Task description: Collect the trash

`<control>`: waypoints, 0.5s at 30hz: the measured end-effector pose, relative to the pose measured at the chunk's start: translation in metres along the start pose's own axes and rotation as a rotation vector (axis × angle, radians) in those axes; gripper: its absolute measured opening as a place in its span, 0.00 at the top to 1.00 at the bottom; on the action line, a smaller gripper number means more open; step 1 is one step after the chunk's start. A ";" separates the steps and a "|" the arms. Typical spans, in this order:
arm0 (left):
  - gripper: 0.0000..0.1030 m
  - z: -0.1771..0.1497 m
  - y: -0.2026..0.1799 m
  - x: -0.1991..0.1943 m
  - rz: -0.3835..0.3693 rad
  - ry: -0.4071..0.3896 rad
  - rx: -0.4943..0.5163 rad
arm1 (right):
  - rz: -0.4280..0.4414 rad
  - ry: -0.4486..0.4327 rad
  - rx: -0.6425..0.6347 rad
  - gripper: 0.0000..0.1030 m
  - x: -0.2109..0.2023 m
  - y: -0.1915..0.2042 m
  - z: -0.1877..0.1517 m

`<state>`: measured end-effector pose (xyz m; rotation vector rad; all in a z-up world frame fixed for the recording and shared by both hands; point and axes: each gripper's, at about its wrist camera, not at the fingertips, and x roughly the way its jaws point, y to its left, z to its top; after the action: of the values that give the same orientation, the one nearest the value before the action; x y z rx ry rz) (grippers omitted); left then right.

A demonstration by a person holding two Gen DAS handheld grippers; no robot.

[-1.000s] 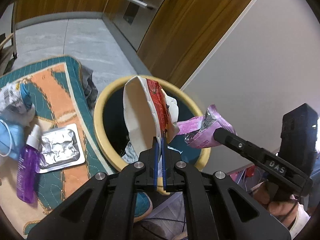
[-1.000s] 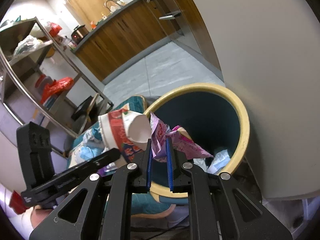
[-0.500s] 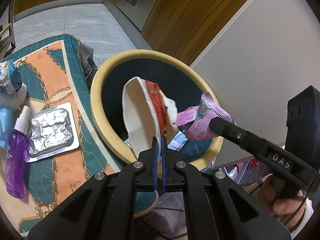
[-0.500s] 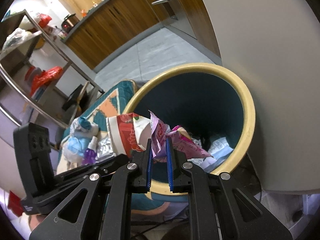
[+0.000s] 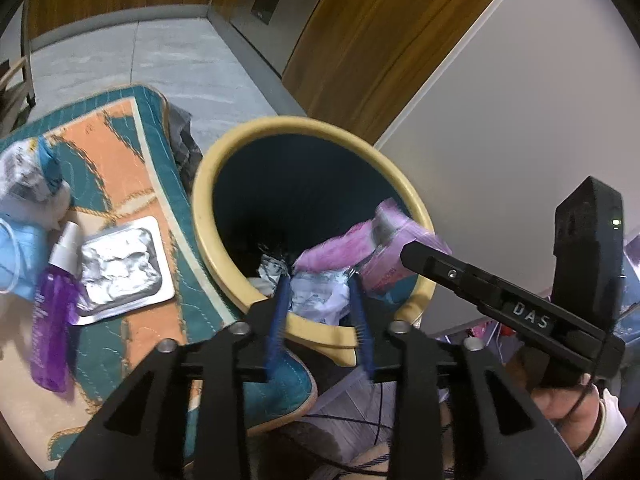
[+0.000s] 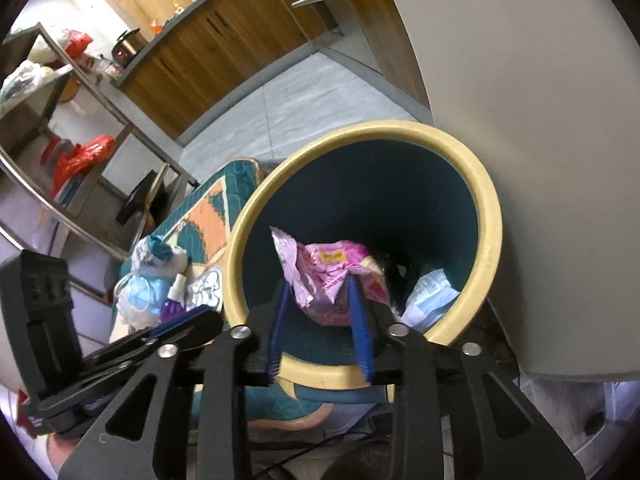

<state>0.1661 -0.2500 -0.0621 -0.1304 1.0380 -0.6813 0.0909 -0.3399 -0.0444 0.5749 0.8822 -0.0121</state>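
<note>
Bin: holds paper scraps | left claw: open, empty | right claw: open; pink wrapper loose above bin | remaining: foil tray, purple bottle, mask beside bin

Quilted mat and grey floor with what rests on them

A teal and orange quilted mat carries a foil blister pack, a purple spray bottle lying just beside the pack, a blue face mask and a crumpled white and blue wrapper. A yellow-rimmed, dark teal bin stands at the mat's edge, against a pale wall. Grey tiled floor stretches beyond to wooden cabinets.
</note>
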 end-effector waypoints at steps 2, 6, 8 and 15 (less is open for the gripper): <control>0.47 -0.001 0.000 -0.011 0.017 -0.026 0.012 | -0.001 -0.008 -0.002 0.60 -0.002 0.001 0.000; 0.41 -0.002 0.006 -0.031 0.044 -0.067 0.020 | -0.005 -0.022 -0.012 0.51 -0.005 0.004 0.000; 0.34 -0.003 0.010 -0.041 0.058 -0.089 0.018 | -0.004 -0.026 -0.021 0.47 -0.005 0.006 0.000; 0.22 -0.013 0.025 -0.073 0.120 -0.159 0.028 | -0.007 -0.031 -0.057 0.35 -0.006 0.015 0.000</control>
<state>0.1429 -0.1856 -0.0245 -0.0951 0.8763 -0.5671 0.0908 -0.3285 -0.0326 0.5175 0.8520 -0.0018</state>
